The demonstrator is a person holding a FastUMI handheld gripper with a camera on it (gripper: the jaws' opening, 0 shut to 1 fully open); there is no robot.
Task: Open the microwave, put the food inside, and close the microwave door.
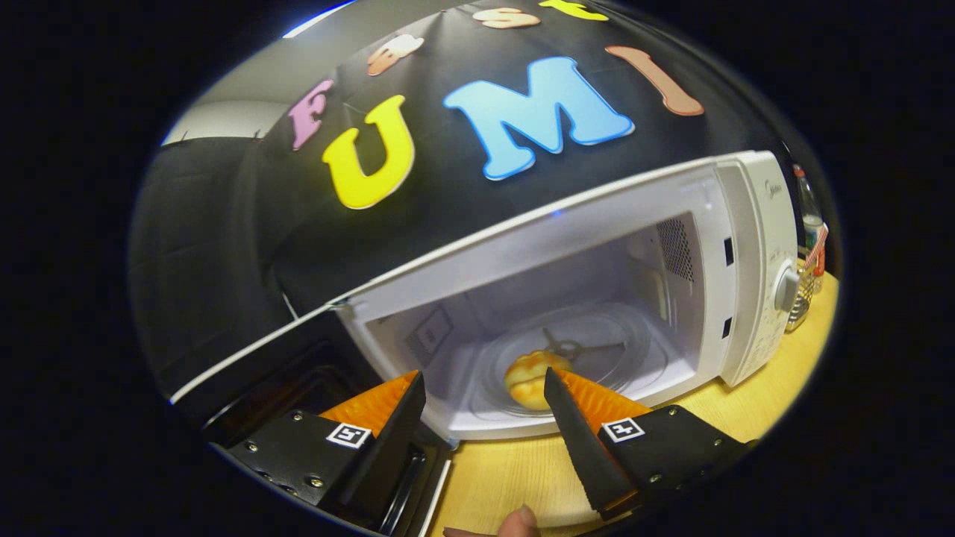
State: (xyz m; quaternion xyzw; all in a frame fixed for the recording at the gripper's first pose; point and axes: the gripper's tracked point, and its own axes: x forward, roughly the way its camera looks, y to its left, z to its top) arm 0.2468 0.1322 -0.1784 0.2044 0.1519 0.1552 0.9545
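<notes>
Now, tool (485, 384) spread wide, empty, bun (531, 379) on microwave (753, 261) tray, just beyond tips, door (254, 373) open.

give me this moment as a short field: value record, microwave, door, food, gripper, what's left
microwave: white, on a wooden table, cavity open
door: swung open beside the cavity
food: yellowish bun-like item on the glass turntable inside
gripper: fingers spread, holding nothing, tips just at the cavity's front edge
food vs fingers: beyond and between them, untouched
person: a fingertip below the fingers
left to do: close the door
</notes>
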